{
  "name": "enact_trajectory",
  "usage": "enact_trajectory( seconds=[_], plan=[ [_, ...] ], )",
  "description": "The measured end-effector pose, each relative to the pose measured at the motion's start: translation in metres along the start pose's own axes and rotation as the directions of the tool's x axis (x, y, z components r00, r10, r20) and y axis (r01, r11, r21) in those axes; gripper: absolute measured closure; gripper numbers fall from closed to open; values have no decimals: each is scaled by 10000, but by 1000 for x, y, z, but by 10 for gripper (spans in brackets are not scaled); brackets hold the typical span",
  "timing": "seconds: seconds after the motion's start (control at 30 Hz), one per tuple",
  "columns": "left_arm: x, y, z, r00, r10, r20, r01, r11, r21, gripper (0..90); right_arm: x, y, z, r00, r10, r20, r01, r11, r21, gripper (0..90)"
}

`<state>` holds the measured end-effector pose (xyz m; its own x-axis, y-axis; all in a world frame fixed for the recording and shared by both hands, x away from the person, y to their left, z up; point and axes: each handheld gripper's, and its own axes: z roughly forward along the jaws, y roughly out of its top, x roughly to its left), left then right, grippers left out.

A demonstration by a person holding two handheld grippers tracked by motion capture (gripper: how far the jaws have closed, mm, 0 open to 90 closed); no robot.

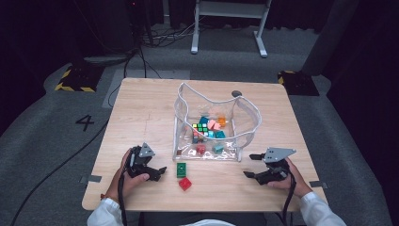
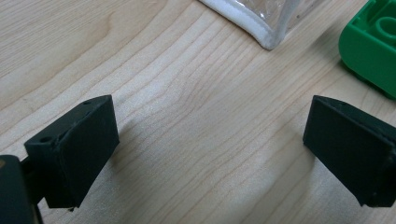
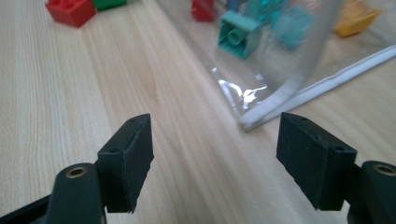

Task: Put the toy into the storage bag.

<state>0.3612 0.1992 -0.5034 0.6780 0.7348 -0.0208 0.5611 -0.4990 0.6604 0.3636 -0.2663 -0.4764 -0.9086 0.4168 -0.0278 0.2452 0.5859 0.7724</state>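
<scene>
A: How far along is the tidying, would you say?

B: Mostly done, I'd judge. The clear plastic pouch (image 1: 244, 136) in the middle of the worktop (image 1: 141, 108) already holds a heap of toys: a puzzle cube (image 1: 201, 128), teal and pink blocks, an orange one at the back. Two pieces are left outside, the green brick (image 1: 181, 169) and the red brick (image 1: 185, 183), lying side by side just in front of the pouch's near edge.

A: Which claw is closest to them?

B: The left claw (image 1: 159, 172). It sits low over the wood just to the left of the green brick, its jaws spread wide with nothing between them. In the left gripper view the green brick (image 2: 371, 46) is past the right-hand jaw, apart from it, and the pouch's white-trimmed corner (image 2: 266, 37) lies ahead.

A: And the other side?

B: The right claw (image 1: 251, 165) rests near the pouch's front right corner, turned inward toward the centre, jaws also spread and empty. Its own view looks along the pouch's wall, with a teal block (image 3: 239, 33) inside and the red brick (image 3: 71, 10) further off.

A: So what remains?

B: Probably bagging those two bricks.
</scene>
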Motion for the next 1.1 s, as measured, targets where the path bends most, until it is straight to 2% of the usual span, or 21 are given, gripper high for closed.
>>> enact_trajectory(
  seconds=[0.17, 0.23, 0.27, 0.57, 0.67, 0.73, 0.8, 0.9, 1.0, 1.1],
  plan=[
    [0, 0, 0, 10000, -6, 9, 6, 10000, 4, 35, 14, -2, 15, 9993, -217, -318, 227, 9992, 321, 277],
    [0, 0, 0, 10000, -8, 10, 8, 10000, 6, 34, 16, -1, 20, 9979, -453, -455, 462, 9988, 180, 277],
    [0, 0, 0, 10000, -4, 13, 4, 10000, 7, 35, 19, 0, 22, 9979, -328, -557, 340, 9992, 210, 277],
    [0, 0, 0, 10000, -4, 12, 4, 10000, 6, 35, 35, 6, 46, 9933, -638, -961, 682, 9967, 430, 300],
    [0, 0, 0, 10000, -7, 19, 7, 10000, 6, 35, 40, 8, 50, 9928, -554, -1064, 596, 9975, 371, 299],
    [0, 0, 0, 10000, -4, 21, 4, 10000, 9, 34, 43, 11, 54, 9913, -700, -1112, 741, 9967, 328, 295],
    [0, 0, 0, 10000, -4, 20, 4, 10000, 8, 35, 49, 15, 59, 9917, -540, -1168, 591, 9974, 403, 292],
    [0, 0, 0, 10000, -2, 13, 2, 10000, 8, 34, 57, 22, 68, 9909, -571, -1219, 630, 9970, 450, 289],
    [0, 0, 0, 10000, 1, 14, -1, 10000, 9, 34, 66, 28, 75, 9868, -735, -1444, 803, 9959, 418, 283],
    [0, 0, 0, 10000, 1, 12, -1, 10000, 8, 34, 72, 34, 82, 9879, -680, -1391, 753, 9960, 476, 279]
  ],
)
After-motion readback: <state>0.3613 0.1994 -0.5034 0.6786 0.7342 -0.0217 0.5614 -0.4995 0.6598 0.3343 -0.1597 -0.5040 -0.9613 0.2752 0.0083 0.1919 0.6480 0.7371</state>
